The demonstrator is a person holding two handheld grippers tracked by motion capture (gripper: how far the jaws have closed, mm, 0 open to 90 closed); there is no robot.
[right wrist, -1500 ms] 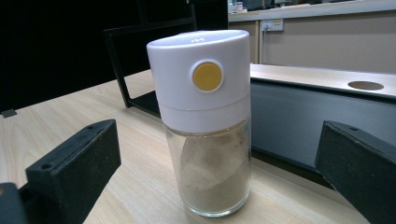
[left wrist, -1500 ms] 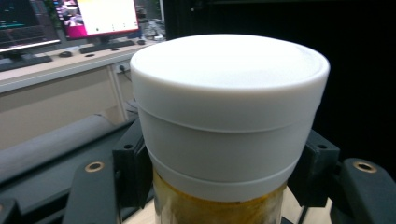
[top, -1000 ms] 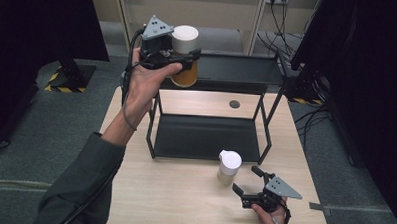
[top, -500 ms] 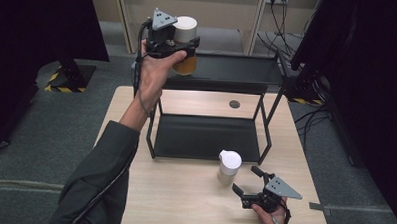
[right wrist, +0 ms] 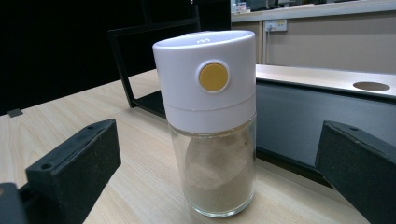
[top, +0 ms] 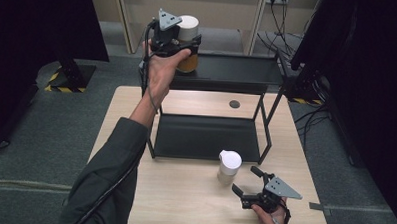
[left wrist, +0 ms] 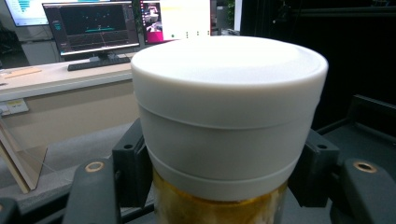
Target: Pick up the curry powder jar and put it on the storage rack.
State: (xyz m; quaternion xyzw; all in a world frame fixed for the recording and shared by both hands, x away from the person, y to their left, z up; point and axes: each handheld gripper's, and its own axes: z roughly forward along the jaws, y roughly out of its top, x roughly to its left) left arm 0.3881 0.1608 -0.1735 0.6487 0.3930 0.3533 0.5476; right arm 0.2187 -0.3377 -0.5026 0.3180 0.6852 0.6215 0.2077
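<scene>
A jar with a white lid and an amber body is clamped in my left gripper, held at the left end of the black rack's top shelf. Whether the jar touches the shelf I cannot tell. In the left gripper view the white lid stands between the pads, which press on its sides. A glass spice bottle with a white cap stands upright on the table in front of the rack. My right gripper lies open just before it. In the right gripper view the bottle stands apart from both fingers.
The rack's lower shelf is bare and sits on the wooden table. A round hole marks the tabletop behind the rack. A desk with monitors stands beyond the table. Cables trail on the floor at the far right.
The left hand has carried the jar farther from the person and slightly right, to the left end of the top shelf. The right gripper and the bottle have stayed put.
</scene>
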